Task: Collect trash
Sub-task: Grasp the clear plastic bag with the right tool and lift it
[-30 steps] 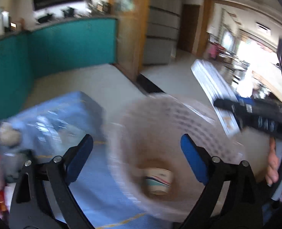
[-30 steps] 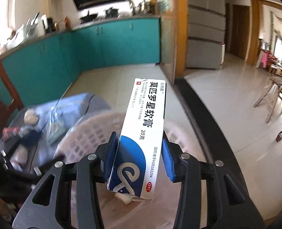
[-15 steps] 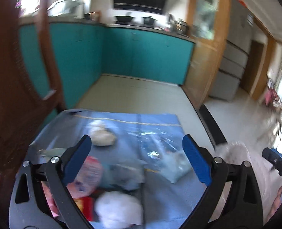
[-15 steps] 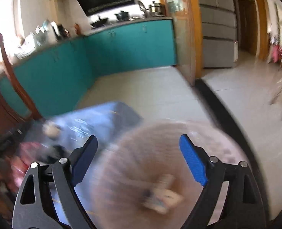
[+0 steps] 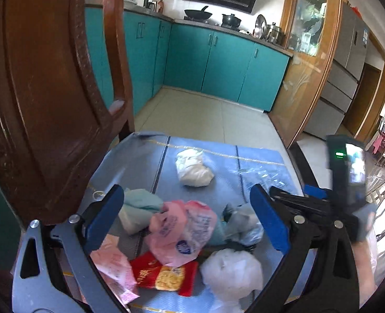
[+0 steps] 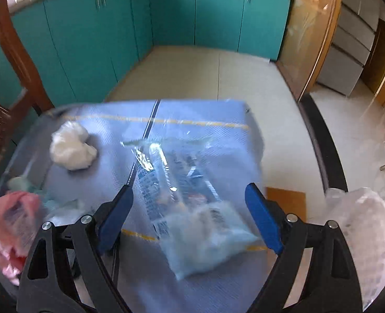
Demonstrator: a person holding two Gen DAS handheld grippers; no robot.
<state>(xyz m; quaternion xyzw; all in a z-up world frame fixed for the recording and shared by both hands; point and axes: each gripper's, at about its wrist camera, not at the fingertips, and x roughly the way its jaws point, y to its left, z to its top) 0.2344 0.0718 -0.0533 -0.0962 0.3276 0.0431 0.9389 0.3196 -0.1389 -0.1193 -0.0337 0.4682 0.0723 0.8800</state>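
1. In the right wrist view we find the clear plastic bag [image 6: 192,208] directly ahead of the right gripper [image 6: 188,217], lying flat on the blue tablecloth [image 6: 213,114]. Its near, fuller end sits between the two blue pads, not touching either as far as we can tell.

2. The bag's long axis runs from about 11 o'clock, far end, to 5 o'clock, near end, so it lies slightly skewed to the gripper's line.

3. Right gripper: jaws spread wide, holding nothing. They had just been opening within the last second, and nothing is between the pads but the bag lying below them.

4. We judge the right hand the nearer one for this bag; the white basket [image 6: 362,234] waits at its 3 o'clock, off the table edge.

5. Left gripper [image 5: 187,220]: jaws also released and wide, empty. Ahead of it lies a heap: pink bag [image 5: 182,229], red wrapper [image 5: 163,274], white crumpled bag [image 5: 231,268]. A white wad [image 5: 192,168] sits alone at 12 o'clock.

6. The picture is motion-blurred; bag contents cannot be read.
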